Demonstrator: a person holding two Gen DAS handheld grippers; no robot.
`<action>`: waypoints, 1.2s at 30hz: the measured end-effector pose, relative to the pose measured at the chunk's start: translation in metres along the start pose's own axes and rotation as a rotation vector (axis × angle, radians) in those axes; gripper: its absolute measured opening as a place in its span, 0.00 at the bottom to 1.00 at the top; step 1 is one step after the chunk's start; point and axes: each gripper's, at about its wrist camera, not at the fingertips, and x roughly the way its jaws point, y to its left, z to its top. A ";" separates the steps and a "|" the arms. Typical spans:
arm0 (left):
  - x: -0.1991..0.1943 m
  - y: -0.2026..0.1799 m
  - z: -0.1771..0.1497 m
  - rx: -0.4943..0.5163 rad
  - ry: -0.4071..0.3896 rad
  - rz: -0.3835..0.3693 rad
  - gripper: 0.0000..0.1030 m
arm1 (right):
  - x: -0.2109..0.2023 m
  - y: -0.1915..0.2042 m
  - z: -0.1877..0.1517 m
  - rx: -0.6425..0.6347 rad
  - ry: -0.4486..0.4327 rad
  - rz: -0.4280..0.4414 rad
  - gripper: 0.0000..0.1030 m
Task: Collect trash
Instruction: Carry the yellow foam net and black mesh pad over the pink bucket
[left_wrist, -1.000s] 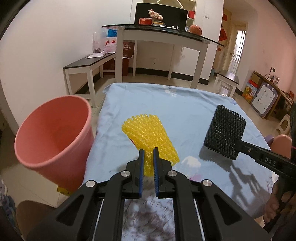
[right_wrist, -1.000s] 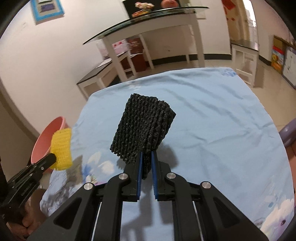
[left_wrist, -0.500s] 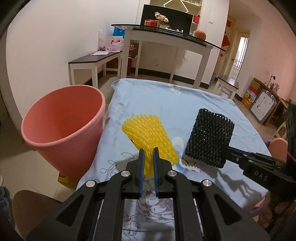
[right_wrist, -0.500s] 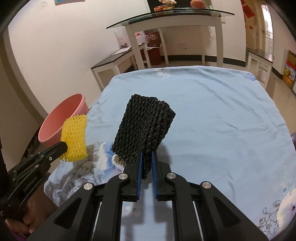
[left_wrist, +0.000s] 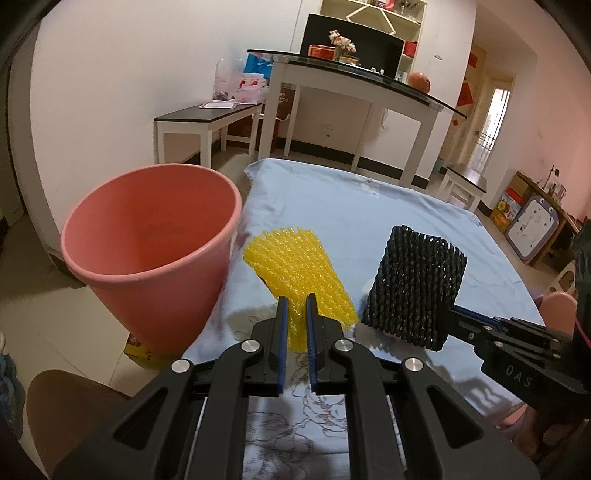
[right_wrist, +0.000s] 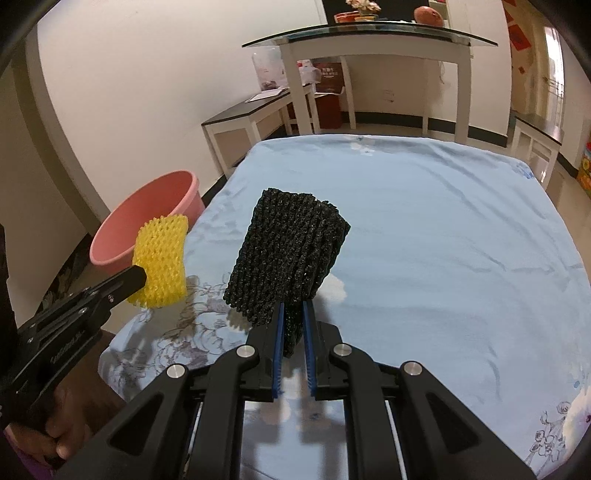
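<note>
My left gripper (left_wrist: 294, 301) is shut on a yellow foam net (left_wrist: 295, 269) and holds it above the table's front left corner, just right of the pink bin (left_wrist: 147, 251). My right gripper (right_wrist: 293, 306) is shut on a black foam net (right_wrist: 288, 266) and holds it above the blue cloth. In the left wrist view the black foam net (left_wrist: 413, 288) hangs to the right of the yellow one. In the right wrist view the yellow foam net (right_wrist: 159, 262) and the left gripper (right_wrist: 142, 275) are at the left, in front of the pink bin (right_wrist: 147, 214).
A table with a light blue flowered cloth (right_wrist: 424, 229) fills the middle. The bin stands on the floor by its left edge. A bench (left_wrist: 207, 118) and a glass-topped table (left_wrist: 354, 74) stand behind. A toy board (left_wrist: 532, 229) leans at the far right.
Both grippers have moved left toward the pink bin with their foam nets. The bin now looks larger and nearer in both views. The black net has come closer to the yellow one.
</note>
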 end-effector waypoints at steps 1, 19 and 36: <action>0.000 0.002 0.000 -0.004 -0.002 0.003 0.08 | -0.001 0.002 -0.001 -0.006 0.000 0.002 0.10; -0.019 0.051 0.023 -0.102 -0.103 0.094 0.08 | 0.013 0.064 0.030 -0.155 -0.042 0.044 0.10; -0.008 0.116 0.057 -0.185 -0.167 0.197 0.08 | 0.054 0.135 0.078 -0.263 -0.073 0.077 0.10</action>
